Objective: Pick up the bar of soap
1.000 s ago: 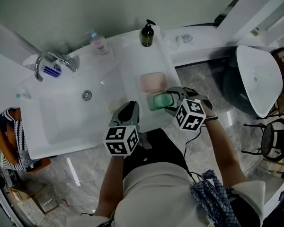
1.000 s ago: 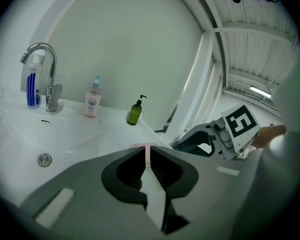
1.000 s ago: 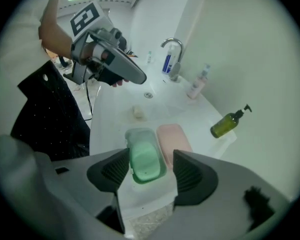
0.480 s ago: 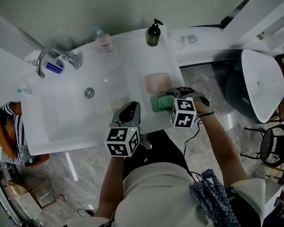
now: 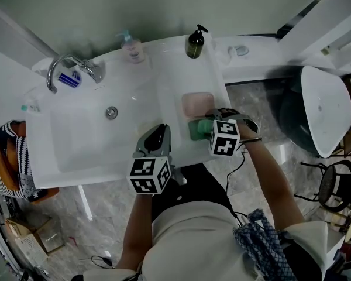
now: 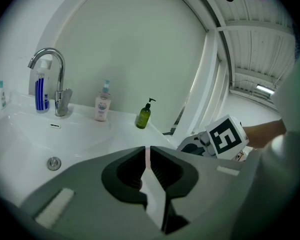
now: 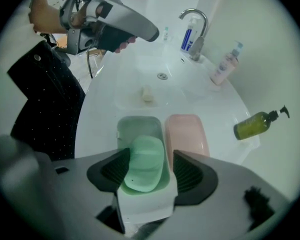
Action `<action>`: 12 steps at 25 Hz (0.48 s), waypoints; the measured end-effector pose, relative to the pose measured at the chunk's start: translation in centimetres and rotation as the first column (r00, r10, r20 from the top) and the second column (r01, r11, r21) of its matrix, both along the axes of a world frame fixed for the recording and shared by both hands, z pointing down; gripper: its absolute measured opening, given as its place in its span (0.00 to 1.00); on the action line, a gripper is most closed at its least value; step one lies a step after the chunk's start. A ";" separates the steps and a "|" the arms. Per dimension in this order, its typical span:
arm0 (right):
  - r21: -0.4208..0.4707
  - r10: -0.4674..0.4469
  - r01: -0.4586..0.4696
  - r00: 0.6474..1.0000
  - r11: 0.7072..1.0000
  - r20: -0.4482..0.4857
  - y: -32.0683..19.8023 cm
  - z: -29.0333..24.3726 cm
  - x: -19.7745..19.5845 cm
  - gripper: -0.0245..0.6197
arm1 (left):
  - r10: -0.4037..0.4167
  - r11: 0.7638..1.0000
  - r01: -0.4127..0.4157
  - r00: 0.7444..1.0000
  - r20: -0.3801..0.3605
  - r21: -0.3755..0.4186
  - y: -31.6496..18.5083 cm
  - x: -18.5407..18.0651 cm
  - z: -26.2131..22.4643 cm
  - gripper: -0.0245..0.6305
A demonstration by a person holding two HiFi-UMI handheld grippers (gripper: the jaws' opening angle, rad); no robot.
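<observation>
Green soap (image 7: 142, 164) now lies between the right hand-held gripper's (image 7: 149, 170) parted jaws, which have edged forward; a squeeze should follow. Meanwhile the left hand-held gripper (image 6: 147, 159) stays clenched, empty.

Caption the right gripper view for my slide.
Open right tongs straddle green soap in its green dish, beside a pink dish.

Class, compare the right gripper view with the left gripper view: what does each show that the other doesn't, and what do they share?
Only the right gripper view: the green bar of soap in its green dish, lying between the right gripper's parted fingers, with the empty pink dish beside it.
Only the left gripper view: the left gripper's fingers closed together with nothing between them.
Both: the faucet, the drain, the pink pump bottle and the olive pump bottle on the white sink.
</observation>
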State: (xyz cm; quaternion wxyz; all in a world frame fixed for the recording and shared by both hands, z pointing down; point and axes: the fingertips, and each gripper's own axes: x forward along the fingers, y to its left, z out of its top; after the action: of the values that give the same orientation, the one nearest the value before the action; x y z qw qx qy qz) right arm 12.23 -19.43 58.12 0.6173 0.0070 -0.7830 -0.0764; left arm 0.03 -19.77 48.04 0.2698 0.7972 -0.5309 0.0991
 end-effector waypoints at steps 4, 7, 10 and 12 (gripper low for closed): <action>-0.024 0.066 -0.065 0.998 0.998 0.006 -0.4 0.4 0.0 0.44 | -0.001 1.000 0.001 1.000 0.000 0.009 -0.3 0.1 -0.3 0.09; 0.011 0.093 -0.093 0.996 0.996 -0.005 -0.9 1.1 -0.1 0.44 | 0.006 1.000 -0.007 1.000 0.006 0.014 -0.3 0.4 -0.4 0.09; 0.025 0.095 -0.095 0.995 0.995 -0.005 -1.2 1.5 0.0 0.44 | 0.004 1.000 -0.004 1.000 0.009 0.018 -0.3 0.4 -0.4 0.09; 0.012 0.103 -0.104 0.995 0.995 0.015 -1.2 1.5 0.0 0.44 | -0.008 1.000 0.008 1.000 0.009 0.016 -0.3 0.0 -0.4 0.09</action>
State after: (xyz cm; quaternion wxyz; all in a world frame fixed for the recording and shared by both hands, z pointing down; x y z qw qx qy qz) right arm 12.21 -20.66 59.60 0.6147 0.0522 -0.7855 -0.0494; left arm 0.06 -20.08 47.69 0.2613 0.7967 -0.5361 0.0976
